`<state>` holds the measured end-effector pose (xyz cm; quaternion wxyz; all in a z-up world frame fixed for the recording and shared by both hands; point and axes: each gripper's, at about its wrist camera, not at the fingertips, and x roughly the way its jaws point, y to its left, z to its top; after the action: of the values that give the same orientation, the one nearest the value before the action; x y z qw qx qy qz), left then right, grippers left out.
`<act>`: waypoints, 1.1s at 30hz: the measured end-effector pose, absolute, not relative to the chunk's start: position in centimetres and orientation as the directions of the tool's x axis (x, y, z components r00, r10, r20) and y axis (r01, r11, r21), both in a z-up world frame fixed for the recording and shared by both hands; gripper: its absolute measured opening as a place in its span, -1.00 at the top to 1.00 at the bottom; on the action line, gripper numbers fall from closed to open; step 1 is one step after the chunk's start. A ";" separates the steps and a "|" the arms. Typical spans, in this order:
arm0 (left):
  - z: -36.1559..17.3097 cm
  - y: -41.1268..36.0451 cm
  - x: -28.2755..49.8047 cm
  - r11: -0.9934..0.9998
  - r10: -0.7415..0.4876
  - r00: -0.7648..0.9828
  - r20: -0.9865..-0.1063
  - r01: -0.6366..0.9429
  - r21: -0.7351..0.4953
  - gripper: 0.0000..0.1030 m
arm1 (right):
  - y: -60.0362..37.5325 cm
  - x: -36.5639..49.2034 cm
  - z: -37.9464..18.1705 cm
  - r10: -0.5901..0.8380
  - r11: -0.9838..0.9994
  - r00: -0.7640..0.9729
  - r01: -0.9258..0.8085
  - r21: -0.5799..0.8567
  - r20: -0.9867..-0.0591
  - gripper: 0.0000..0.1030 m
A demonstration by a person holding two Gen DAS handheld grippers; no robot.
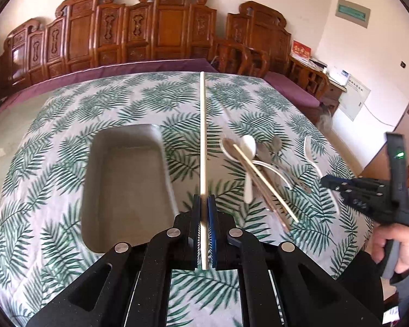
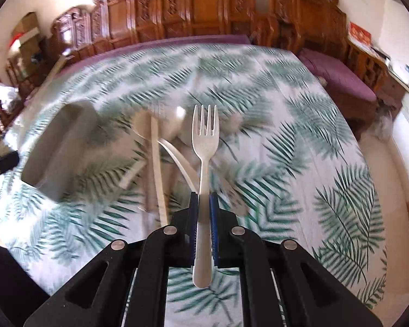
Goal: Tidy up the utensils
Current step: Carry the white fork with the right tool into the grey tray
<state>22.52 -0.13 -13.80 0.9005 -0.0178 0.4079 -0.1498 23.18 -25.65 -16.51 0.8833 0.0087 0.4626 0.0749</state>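
So both hands are loaded rn. The left gripper [image 1: 204,204] has its blue pads squeezed tight on a long pale wooden chopstick [image 1: 202,130], which runs straight up the middle of the left wrist view toward the far edge of the leaf-print tablecloth [image 1: 68,218]. Gripped near its lower end, so most of the length sticks out in front. My guess is that's so the tip can be steered into the bin w/o the jaws getting in the way.

The right gripper [image 2: 203,199] is pinching a cream plastic fork [image 2: 204,147] by the handle, tines up toward centre frame, handle end poking out below the pads. It looks lifted clear of the cloth, though the blur behind makes that hard to confirm.

The container is a grey rectangular open tray [image 1: 95,169], centre-left in the left view. Looks empty inside afaict, so sorting has barely begun, imo.

The rest of the pile sits right of centre in the left view: a white plastic spoon [image 1: 248,147], another loose wooden chopstick [image 1: 264,182] lying across it, a shiny metal spoon [image 1: 272,147], and what looks like another white plastic utensil [image 1: 312,152] just beside them. All overlapping, so picking those apart could be fiddly. The person's hand [image 1: 395,248] is at the lower right edge.
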 end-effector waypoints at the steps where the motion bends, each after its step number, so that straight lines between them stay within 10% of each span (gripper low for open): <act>1: -13.8 0.3 22.6 0.957 -0.277 0.620 -0.735 0.248 -0.152 0.91 | -25.0 23.3 -15.8 0.157 0.986 0.568 -0.141 0.092 -0.808 0.81; 33: -19.9 5.8 29.1 0.974 -0.226 0.468 -0.854 0.092 -0.207 0.91 | -10.6 27.1 -13.5 0.390 0.892 0.519 -0.417 0.172 -0.761 0.80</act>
<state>29.12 5.78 -19.87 0.8543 -0.0658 0.5072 -0.0931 27.11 -10.61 -13.52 0.8715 -0.0158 0.4322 0.2313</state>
